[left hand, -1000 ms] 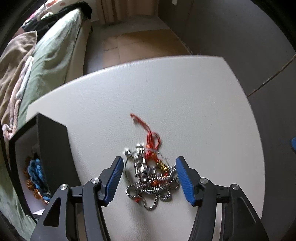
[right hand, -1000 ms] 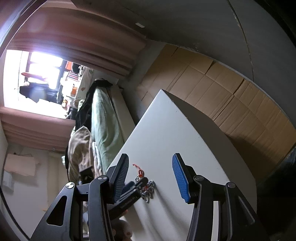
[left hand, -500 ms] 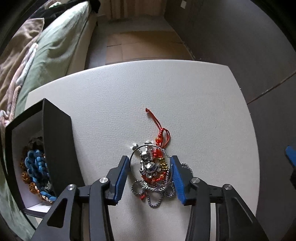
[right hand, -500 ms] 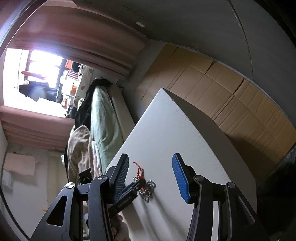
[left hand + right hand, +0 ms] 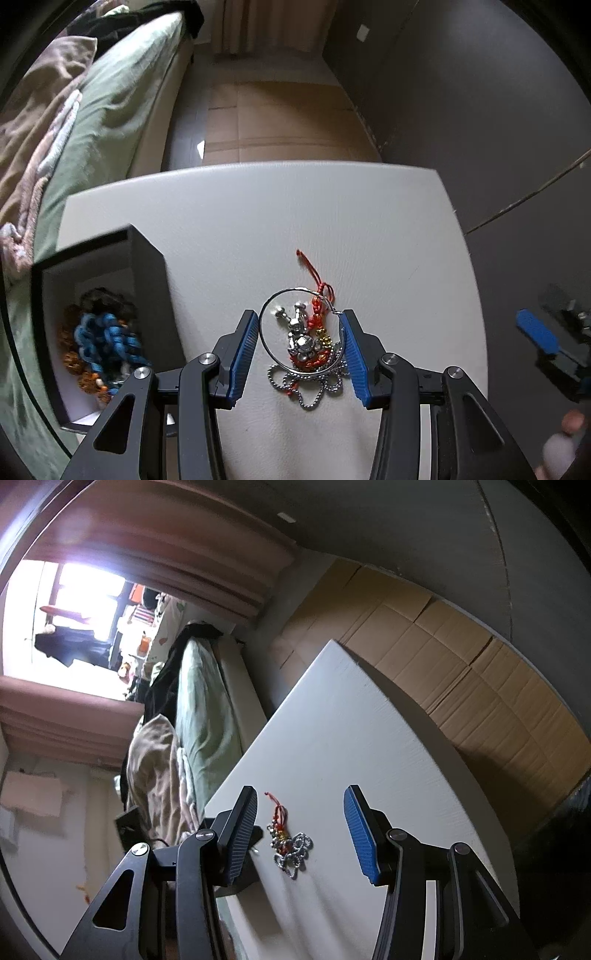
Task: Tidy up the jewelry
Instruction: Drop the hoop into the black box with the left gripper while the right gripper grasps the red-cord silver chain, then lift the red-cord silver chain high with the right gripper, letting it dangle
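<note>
My left gripper (image 5: 299, 332) points steeply down over a white table (image 5: 295, 214), shut on a thin silver hoop (image 5: 260, 328) that spans from pad to pad. Under the hoop lies a tangled pile: a silver ball chain (image 5: 310, 391), silver charms, gold beads and a red knotted cord (image 5: 319, 317). The same pile (image 5: 290, 845) shows small on the table in the right wrist view. A black box (image 5: 147, 280) stands open at the left, holding a blue braided bracelet (image 5: 107, 339) and amber beads. My right gripper (image 5: 301, 830) hovers above the table, open, with nothing between its blue pads.
A bed with a green cover (image 5: 110, 110) and a beige blanket runs along the table's left side. Flattened cardboard (image 5: 461, 672) covers the floor beyond the far edge, with a dark wall behind. The right gripper's blue pad (image 5: 535, 336) and a person's fingers (image 5: 561, 439) show at right.
The left jaws closed from wide around the pile onto the silver hoop, and the gripper has risen, so the hoop now stands off the pile. The right gripper has held still.
</note>
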`<act>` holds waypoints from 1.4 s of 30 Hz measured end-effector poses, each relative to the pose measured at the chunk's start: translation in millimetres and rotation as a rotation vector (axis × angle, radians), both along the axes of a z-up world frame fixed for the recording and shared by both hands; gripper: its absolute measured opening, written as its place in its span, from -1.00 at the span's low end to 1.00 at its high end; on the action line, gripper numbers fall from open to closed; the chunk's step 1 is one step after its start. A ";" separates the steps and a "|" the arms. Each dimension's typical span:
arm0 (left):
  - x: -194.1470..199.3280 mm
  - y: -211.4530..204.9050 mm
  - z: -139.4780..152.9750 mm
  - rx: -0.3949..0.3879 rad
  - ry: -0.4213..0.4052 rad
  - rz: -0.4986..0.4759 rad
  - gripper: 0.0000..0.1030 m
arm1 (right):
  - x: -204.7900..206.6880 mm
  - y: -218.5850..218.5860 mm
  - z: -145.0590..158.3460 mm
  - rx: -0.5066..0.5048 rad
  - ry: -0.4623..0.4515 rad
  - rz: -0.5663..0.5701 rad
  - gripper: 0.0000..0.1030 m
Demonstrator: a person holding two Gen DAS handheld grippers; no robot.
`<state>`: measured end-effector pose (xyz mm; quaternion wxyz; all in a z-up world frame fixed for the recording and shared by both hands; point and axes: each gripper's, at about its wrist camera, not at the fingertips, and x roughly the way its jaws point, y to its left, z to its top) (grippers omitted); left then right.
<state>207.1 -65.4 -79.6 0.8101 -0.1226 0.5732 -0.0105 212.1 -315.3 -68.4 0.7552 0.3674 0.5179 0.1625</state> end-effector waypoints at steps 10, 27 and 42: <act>-14.5 38.3 35.8 -0.014 -0.082 0.045 -0.09 | 1.5 49.7 -6.6 -0.053 -0.004 0.147 -0.03; -45.8 101.1 34.9 -0.139 -0.183 0.162 -0.09 | 12.8 131.1 -34.5 -0.201 -0.011 0.301 -0.46; -66.1 157.4 24.3 -0.239 -0.214 0.229 -0.09 | 21.0 159.4 -49.6 -0.378 -0.046 0.293 -0.81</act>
